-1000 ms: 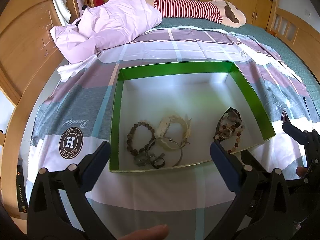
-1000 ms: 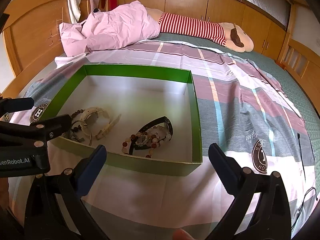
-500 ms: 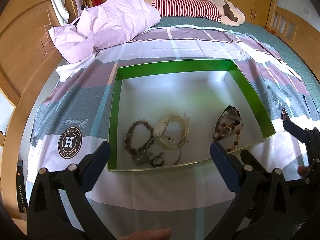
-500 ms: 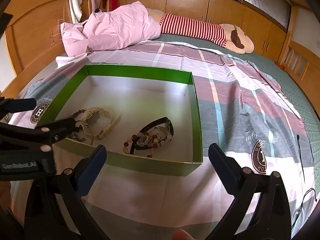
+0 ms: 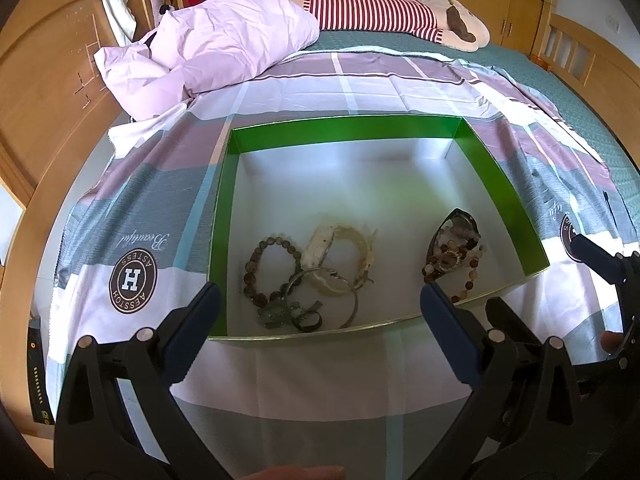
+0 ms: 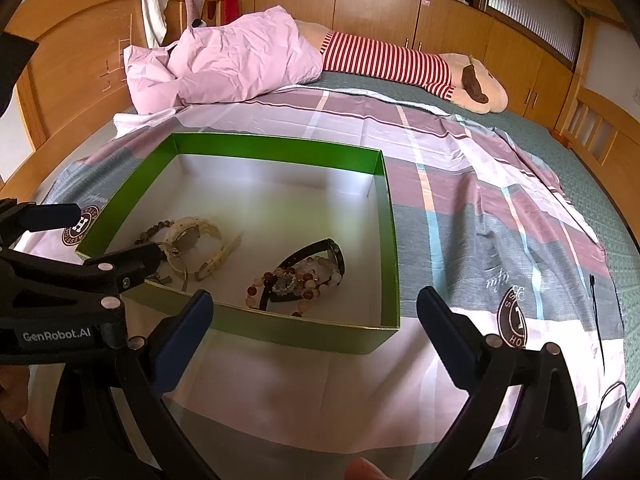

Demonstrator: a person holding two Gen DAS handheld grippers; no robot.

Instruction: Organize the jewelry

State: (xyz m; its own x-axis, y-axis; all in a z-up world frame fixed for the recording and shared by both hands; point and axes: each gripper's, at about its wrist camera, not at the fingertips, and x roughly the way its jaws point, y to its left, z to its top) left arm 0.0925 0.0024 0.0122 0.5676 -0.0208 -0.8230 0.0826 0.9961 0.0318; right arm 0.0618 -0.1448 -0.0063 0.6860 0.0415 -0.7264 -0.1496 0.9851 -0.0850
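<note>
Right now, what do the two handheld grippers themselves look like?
Both match: the left gripper and right gripper have black, clamp-like frames with silver rivets and dark blue pads on the fingers. White "GenRobot.AI" lettering marks the left gripper's side in the right wrist view.

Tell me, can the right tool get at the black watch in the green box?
Probably yes. The right tool is open, the box has no lid, and the black watch lies near its front wall.

A home bedroom: a bed with pillow, wooden headboard and wardrobes.
</note>
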